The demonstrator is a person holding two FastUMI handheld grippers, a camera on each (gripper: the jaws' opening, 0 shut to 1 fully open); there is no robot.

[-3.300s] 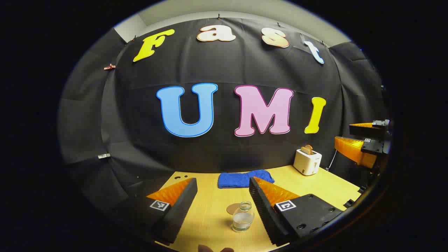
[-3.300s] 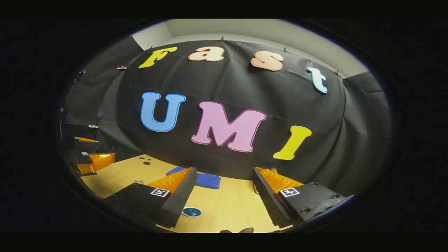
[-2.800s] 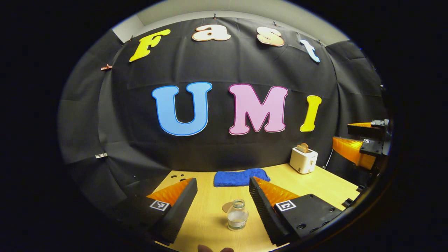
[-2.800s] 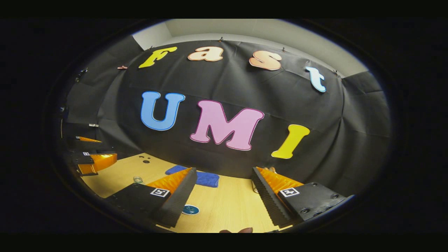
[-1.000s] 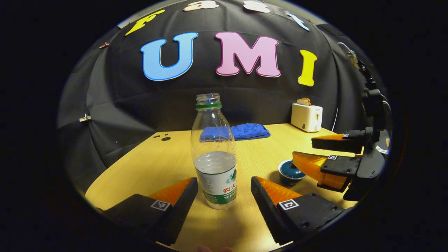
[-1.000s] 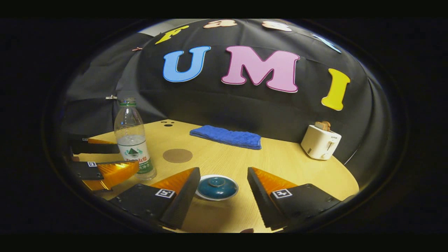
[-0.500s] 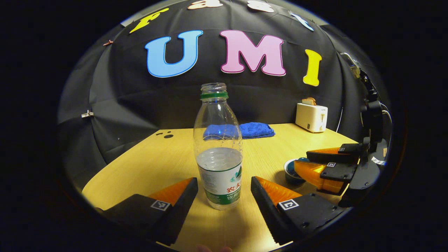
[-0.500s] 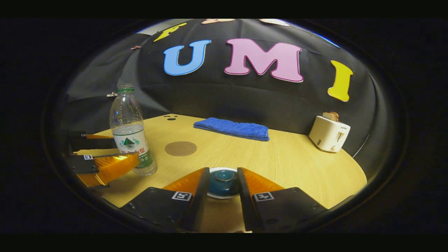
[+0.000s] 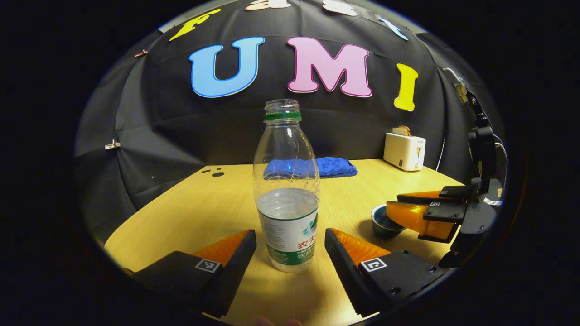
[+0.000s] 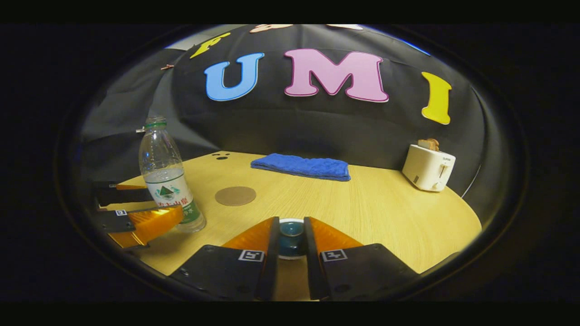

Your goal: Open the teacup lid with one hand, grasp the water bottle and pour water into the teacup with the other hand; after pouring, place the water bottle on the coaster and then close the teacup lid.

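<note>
An uncapped bottle (image 9: 287, 190) stands on the table (image 9: 199, 213) between the left tool's (image 9: 290, 246) spread fingers, the right tool (image 9: 419, 213) over a teacup (image 9: 383, 222).

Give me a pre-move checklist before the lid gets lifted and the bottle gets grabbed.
1. Right gripper closed around the teacup lid: fingers narrowed on both sides; firm contact cannot tell.
2. Left gripper open, straddling the water bottle: ok; gaps on both sides.
3. Bottle upright, cap off, part full: ok.
4. Coaster free on the table: ok.
5. Lid off the teacup: not ok, cup not yet open.
6. Blue towel and toaster away from the work area: ok.
</note>
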